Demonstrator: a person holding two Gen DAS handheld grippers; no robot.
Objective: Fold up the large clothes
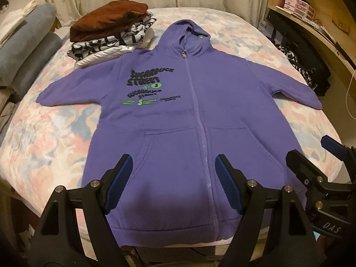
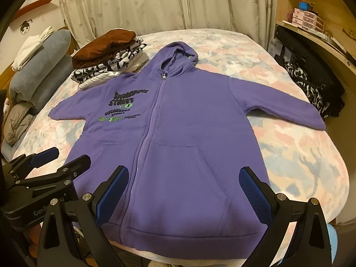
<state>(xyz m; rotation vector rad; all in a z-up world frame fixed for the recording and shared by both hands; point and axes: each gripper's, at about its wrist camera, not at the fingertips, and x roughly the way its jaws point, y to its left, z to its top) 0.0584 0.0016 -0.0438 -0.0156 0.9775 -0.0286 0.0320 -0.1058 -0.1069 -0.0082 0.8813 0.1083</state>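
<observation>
Purple hoodie (image 1: 178, 115) lies flat beneath both open claws.

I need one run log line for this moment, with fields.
stage: before first fold | purple hoodie: flat on bed, zipped, sleeves out | left tool: open, empty | right tool: open, empty

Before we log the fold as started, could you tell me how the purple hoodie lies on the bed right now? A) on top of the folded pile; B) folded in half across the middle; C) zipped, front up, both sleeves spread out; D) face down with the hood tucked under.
C: the hoodie lies flat with its zipper closed and print up, a sleeve out to each side, beside the pile.
</observation>
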